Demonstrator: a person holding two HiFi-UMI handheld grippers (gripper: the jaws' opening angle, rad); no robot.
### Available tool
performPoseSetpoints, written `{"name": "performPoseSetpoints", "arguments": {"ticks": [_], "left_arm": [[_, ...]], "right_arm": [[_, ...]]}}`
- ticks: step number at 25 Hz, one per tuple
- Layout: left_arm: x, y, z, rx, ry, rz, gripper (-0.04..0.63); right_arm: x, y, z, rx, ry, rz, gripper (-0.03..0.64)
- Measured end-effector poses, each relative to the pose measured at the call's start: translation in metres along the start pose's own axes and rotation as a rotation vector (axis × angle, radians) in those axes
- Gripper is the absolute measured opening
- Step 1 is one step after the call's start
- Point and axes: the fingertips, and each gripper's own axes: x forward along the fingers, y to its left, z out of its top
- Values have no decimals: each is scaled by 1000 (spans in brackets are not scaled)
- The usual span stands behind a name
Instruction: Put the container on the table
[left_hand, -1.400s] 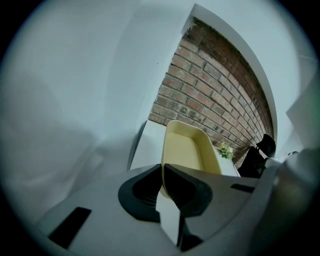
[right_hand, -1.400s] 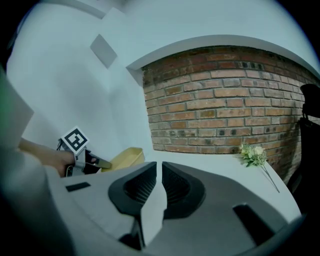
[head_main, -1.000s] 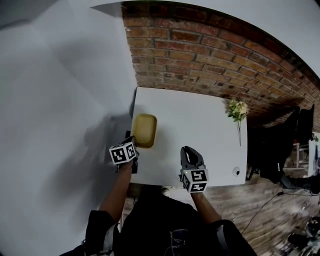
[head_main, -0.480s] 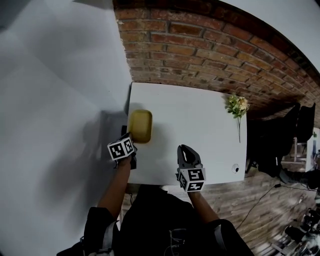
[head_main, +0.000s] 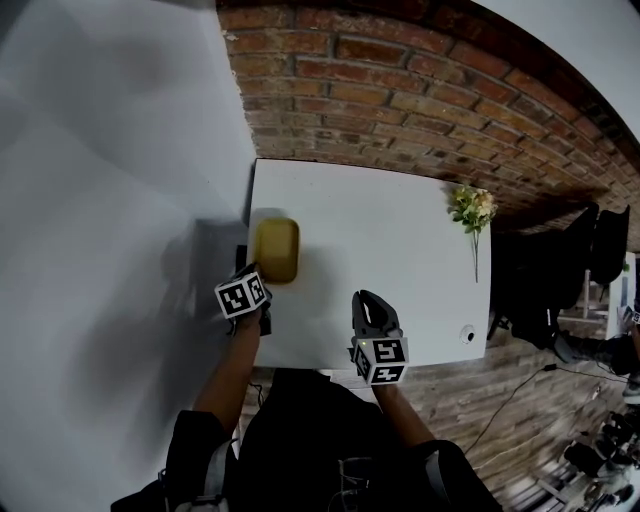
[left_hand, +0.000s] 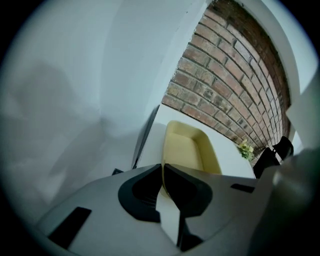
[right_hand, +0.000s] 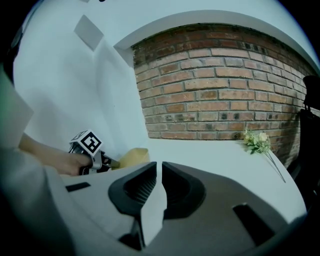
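A yellow oblong container (head_main: 275, 250) lies at the left edge of the white table (head_main: 390, 260). My left gripper (head_main: 262, 284) is at its near end. In the left gripper view the container (left_hand: 190, 147) stretches away from the jaws, and the left gripper (left_hand: 162, 172) is shut on its thin near rim. My right gripper (head_main: 368, 298) hovers over the table's near edge, shut, with nothing in it (right_hand: 159, 170). The right gripper view also shows the container (right_hand: 132, 156), with the left gripper (right_hand: 111, 162) and a hand at its left end.
A sprig of pale flowers (head_main: 473, 210) lies at the table's far right, and a small round object (head_main: 467, 336) sits near the right front corner. A brick wall (head_main: 420, 110) stands behind the table, a white wall at the left, and dark furniture (head_main: 590, 260) at the right.
The head view has drifted, so the table sits further left in the picture. Both grippers and the container keep about the same places on the table.
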Motion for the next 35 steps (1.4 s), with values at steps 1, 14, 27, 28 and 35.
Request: {"name": "performPoseSetpoints", "arguments": {"ticks": [1,14,27,28,35], "left_arm": [[1,1,0,-1,0,3,28],[13,6,-4,1,15,34,29],[0,5,0,24,-31,20,32],[-4,4,1,26,-39,20,32],[-37,1,10,93,-130,40,31]], "right_arm": [[1,0,-1,1,3,-1,26],[5,-4,-7,24,24,-10,26],[-2,-1,-14,31,18,-12,26],[-3,0,-14,30,16,-9,26],[-14,9,-11,17,-12,16,26]]}}
